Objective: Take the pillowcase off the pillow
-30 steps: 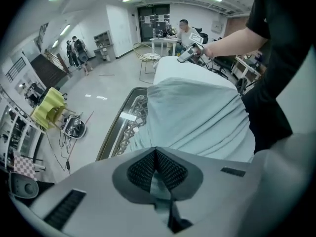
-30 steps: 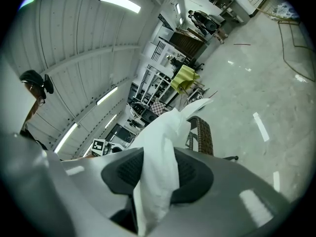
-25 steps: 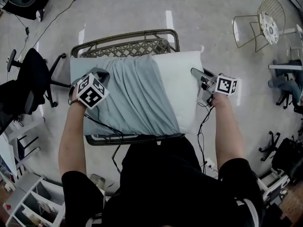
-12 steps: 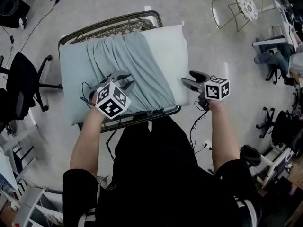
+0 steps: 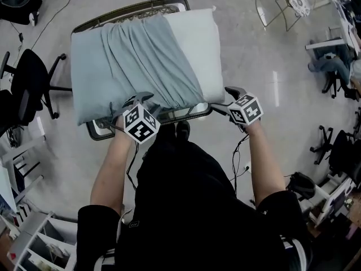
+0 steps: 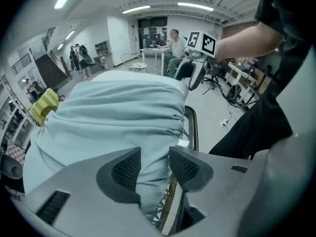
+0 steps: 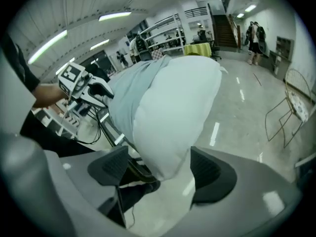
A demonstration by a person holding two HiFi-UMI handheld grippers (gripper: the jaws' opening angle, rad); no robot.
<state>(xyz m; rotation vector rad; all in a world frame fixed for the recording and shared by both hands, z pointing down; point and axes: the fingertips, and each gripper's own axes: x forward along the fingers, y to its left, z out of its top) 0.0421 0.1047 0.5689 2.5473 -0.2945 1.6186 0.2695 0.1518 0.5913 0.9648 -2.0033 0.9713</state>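
A white pillow [image 5: 198, 44] lies on a wicker bench [image 5: 186, 113]. A light blue pillowcase [image 5: 132, 52] covers its left and middle, bunched in folds; the right part is bare. My left gripper [image 5: 139, 99] is at the pillowcase's near edge. Its jaws have just been opening, and in the left gripper view [image 6: 152, 164] blue fabric [image 6: 113, 117] shows between pads that do not press on it. My right gripper [image 5: 227, 97] is at the pillow's near right corner. Its jaws have also been opening and stand wide [image 7: 155, 169] around the white corner [image 7: 173, 107], not gripping it.
The bench's metal rim [image 6: 191, 127] runs just under the left jaws. A black office chair [image 5: 28, 78] stands to the left, a wire chair [image 5: 287, 4] at the far right. A cable [image 5: 240, 151] hangs from my right gripper. White shelving [image 5: 34, 247] is at the lower left.
Both grippers have moved from the pillow's sides toward its near edge. The left one has let go of the pillowcase fabric and both pairs of jaws have opened wider.
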